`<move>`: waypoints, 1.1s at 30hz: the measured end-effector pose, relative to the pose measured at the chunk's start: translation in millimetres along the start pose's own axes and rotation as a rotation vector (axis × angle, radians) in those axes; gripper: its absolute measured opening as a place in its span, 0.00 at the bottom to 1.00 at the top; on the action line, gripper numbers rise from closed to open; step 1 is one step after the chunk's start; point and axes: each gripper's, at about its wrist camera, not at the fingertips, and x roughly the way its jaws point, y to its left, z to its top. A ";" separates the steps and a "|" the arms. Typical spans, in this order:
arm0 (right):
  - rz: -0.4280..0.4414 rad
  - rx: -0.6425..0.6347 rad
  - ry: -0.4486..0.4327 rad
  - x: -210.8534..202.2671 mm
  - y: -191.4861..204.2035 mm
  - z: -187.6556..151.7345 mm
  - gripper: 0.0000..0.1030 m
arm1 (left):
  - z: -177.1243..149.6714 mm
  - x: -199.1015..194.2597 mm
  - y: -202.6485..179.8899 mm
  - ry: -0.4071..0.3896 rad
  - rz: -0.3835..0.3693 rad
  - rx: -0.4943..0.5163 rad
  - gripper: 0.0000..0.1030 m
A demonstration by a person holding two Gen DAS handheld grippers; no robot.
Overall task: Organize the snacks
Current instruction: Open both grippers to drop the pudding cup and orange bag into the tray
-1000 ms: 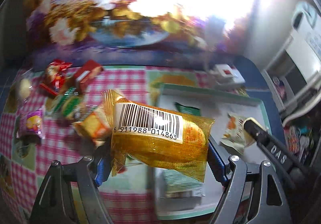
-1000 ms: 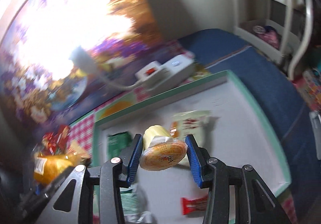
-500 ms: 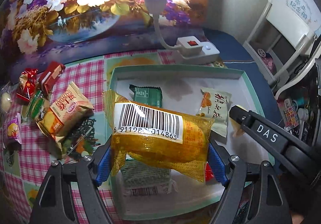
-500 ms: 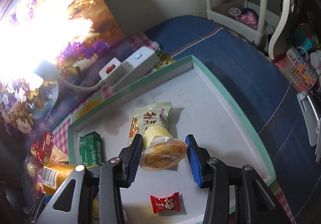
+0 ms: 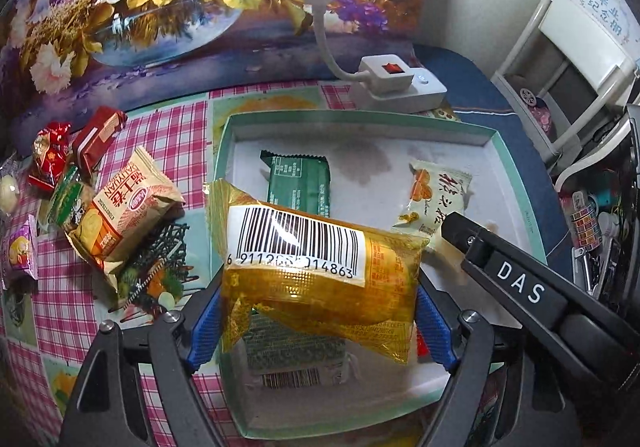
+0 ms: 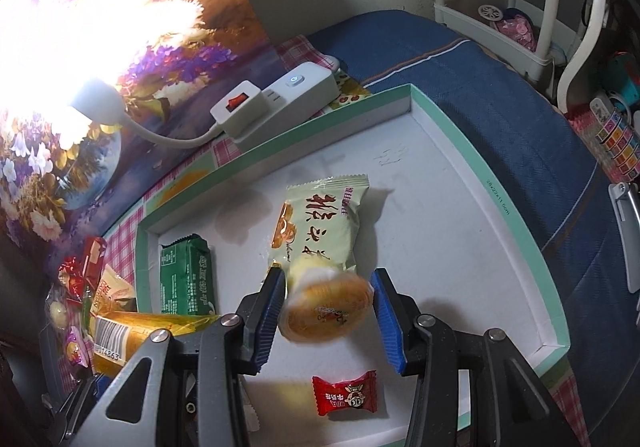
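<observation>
A golden packet (image 5: 320, 267) with a barcode label spans my left gripper (image 5: 319, 313). The blue pads touch both its ends while the jaws are opening. It hangs over the near left part of the green-rimmed tray (image 5: 360, 118). My right gripper (image 6: 328, 287) is shut on a small yellow jelly cup (image 6: 326, 311), which looks blurred between sharp fingers, low over the tray floor. In the tray lie a green packet (image 6: 186, 275), a pale packet (image 6: 320, 223), a red candy (image 6: 346, 393) and a clear wrapped packet (image 5: 292, 363). One finger of the right gripper (image 5: 516, 283) crosses the left wrist view.
Several loose snacks (image 5: 124, 207) lie heaped on the pink checked cloth left of the tray. A white power strip (image 5: 400, 85) with a bright lamp stands just behind the tray. Blue cloth (image 6: 480, 79) and a white rack (image 5: 580, 47) lie to the right.
The left gripper has swung right from the snack heap to over the tray, packet still in it. The right gripper sank closer to the tray floor, and its cup now looks blurred.
</observation>
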 end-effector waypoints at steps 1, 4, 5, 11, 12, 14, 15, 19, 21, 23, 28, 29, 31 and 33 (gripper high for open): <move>0.002 -0.001 -0.001 -0.2 0.9 -0.2 0.47 | 0.0 0.6 0.8 0.005 0.002 -0.002 0.83; 0.002 -0.013 -0.004 -0.9 5.1 -0.4 0.47 | -0.2 0.9 2.8 0.011 0.001 -0.008 0.84; 0.001 -0.015 -0.005 -1.1 6.5 -0.7 0.47 | -0.2 0.7 3.6 0.011 0.002 -0.010 0.84; 0.004 -0.031 -0.002 -1.6 12.4 -1.2 0.53 | -0.6 -1.8 8.2 0.011 0.016 -0.017 0.87; 0.002 -0.032 -0.003 -2.0 13.1 -1.1 0.54 | -0.7 -1.9 9.0 0.011 0.018 -0.019 0.89; 0.002 -0.035 -0.006 -3.1 14.5 -0.7 0.54 | -1.0 -2.7 10.5 0.006 0.020 -0.024 0.90; 0.002 -0.036 -0.009 -4.0 15.2 -0.4 0.55 | -1.1 -3.4 10.5 0.002 0.019 -0.024 0.90; -0.004 -0.040 -0.019 -7.3 17.2 0.8 0.59 | -0.9 -7.4 9.5 -0.016 0.028 -0.016 0.91; -0.004 -0.040 -0.023 -8.1 17.1 0.8 0.59 | -0.9 -8.9 8.9 -0.020 0.038 -0.008 0.96; -0.003 -0.039 -0.026 -8.7 16.9 0.7 0.59 | -0.4 -10.0 9.6 -0.024 0.040 -0.008 0.96; -0.009 -0.038 -0.030 -8.9 17.1 0.3 0.63 | 0.8 -12.3 20.0 -0.028 0.072 -0.036 0.96; -0.012 -0.038 -0.029 -8.4 17.0 0.2 0.65 | 1.0 -12.3 23.1 -0.028 0.079 -0.045 0.96; -0.014 -0.036 -0.030 -8.1 15.9 0.6 0.68 | 1.6 -12.3 30.8 -0.025 0.091 -0.066 0.96; -0.018 -0.036 -0.029 -7.7 15.5 0.6 0.68 | 2.7 -13.1 38.5 -0.025 0.090 -0.090 0.97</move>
